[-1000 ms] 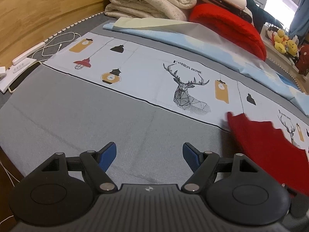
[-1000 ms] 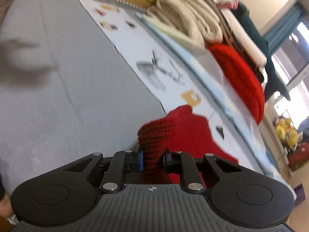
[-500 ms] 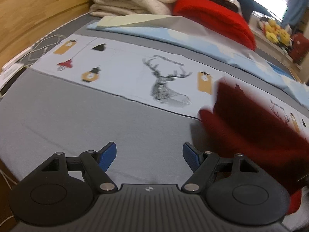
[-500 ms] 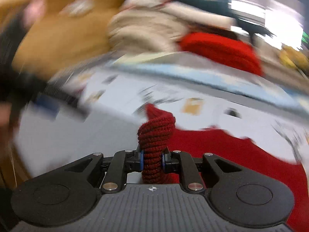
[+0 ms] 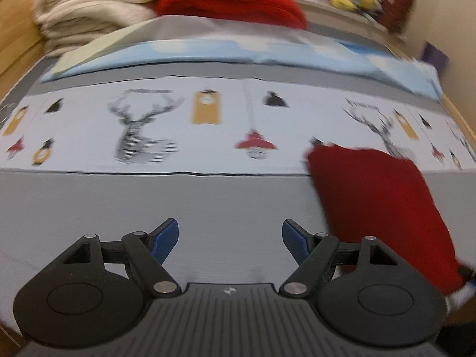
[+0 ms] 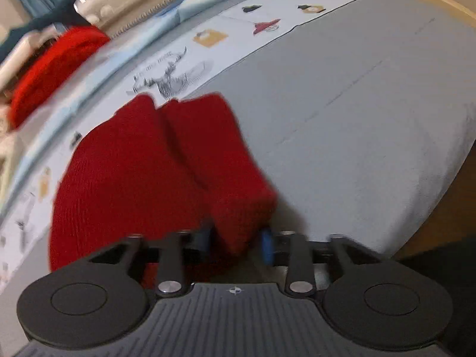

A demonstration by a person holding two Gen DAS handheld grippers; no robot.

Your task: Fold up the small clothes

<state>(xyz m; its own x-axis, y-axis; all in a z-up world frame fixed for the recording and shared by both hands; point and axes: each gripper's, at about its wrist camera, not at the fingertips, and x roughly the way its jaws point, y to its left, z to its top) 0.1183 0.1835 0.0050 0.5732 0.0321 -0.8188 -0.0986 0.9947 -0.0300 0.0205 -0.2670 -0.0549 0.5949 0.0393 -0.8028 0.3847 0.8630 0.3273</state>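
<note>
A red knitted garment (image 6: pixel 142 172) lies folded on the grey bed sheet (image 6: pixel 357 119). In the left wrist view it (image 5: pixel 377 208) lies to the right of my left gripper. My right gripper (image 6: pixel 238 241) has its jaws partly apart around the garment's near folded edge, which sits between the blue pads (image 6: pixel 267 245); the view is blurred. My left gripper (image 5: pixel 230 241) is open and empty above the grey sheet, left of the garment.
A white printed sheet with deer and lamps (image 5: pixel 178 125) runs across the bed. Behind it lie a light blue sheet (image 5: pixel 238 53), a red blanket (image 5: pixel 229 0) and cream blankets (image 5: pixel 95 9). The bed's edge (image 6: pixel 431 202) is at the right.
My right gripper swung around and came down to the bed with the garment; its jaws have widened. The garment now lies flat and folded. My left gripper's view turned to the right.
</note>
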